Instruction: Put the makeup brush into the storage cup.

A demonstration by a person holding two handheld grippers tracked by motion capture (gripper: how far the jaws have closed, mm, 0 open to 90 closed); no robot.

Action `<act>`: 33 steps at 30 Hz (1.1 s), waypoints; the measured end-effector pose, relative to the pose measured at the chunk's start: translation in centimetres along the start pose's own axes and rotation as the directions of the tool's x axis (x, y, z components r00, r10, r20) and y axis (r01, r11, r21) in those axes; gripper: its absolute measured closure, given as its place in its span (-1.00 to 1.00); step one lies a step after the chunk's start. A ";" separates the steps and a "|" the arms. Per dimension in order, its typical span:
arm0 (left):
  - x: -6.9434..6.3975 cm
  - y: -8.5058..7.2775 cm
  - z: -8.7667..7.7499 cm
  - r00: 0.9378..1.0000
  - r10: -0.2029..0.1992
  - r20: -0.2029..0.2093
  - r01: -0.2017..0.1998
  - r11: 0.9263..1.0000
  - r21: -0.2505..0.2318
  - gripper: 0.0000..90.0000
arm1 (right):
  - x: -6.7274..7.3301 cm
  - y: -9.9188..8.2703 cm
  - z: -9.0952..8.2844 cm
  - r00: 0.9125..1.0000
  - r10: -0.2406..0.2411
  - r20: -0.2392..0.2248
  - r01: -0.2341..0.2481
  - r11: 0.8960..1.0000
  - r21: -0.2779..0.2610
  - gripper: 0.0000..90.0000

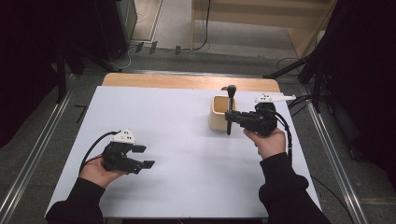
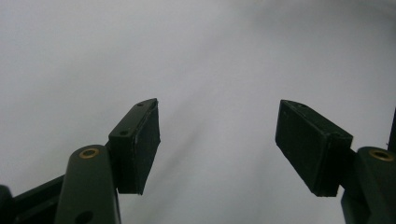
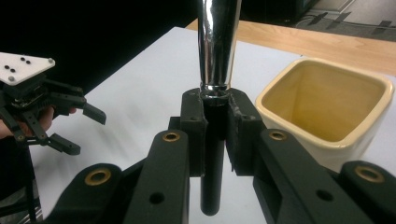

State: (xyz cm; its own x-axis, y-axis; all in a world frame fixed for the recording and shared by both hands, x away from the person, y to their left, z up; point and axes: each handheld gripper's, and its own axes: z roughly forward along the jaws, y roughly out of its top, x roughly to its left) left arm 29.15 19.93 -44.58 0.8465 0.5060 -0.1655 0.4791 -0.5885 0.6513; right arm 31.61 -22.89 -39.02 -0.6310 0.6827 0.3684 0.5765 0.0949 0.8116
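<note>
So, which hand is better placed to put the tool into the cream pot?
The right. Its gripper is already shut on the tool, holding it upright just beside the cream pot. The left gripper is open with nothing between its jaws, over the table's near left part, far from the pot.

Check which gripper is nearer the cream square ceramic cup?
Right. The right gripper is right beside the cream square ceramic cup, shut on an upright black-handled brush. The left gripper hangs open, far off near the table's opposite side.
</note>
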 end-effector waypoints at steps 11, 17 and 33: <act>0.1 0.0 0.0 1.000 -0.002 0.002 0.002 1.000 -0.003 -0.30 | -0.4 2.3 -0.1 0.999 -0.014 0.033 0.015 1.000 -0.006 0.77; 0.2 -0.1 -0.3 1.000 -0.011 0.002 0.011 1.000 -0.010 -0.31 | -1.1 3.4 0.1 0.998 -0.004 0.065 0.005 1.000 -0.010 0.77; 0.2 -0.1 -0.1 1.000 -0.006 0.011 0.006 1.000 0.006 -0.31 | -2.8 4.7 1.0 0.993 0.018 0.115 -0.015 0.999 -0.028 0.77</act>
State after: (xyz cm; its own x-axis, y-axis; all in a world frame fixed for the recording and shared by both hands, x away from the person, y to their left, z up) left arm 29.23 20.16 -44.60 0.8462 0.5024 -0.1777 0.4855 -0.5892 0.6459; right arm 36.59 -23.58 -36.69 -0.5564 0.7633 0.3284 0.5713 0.0643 0.8182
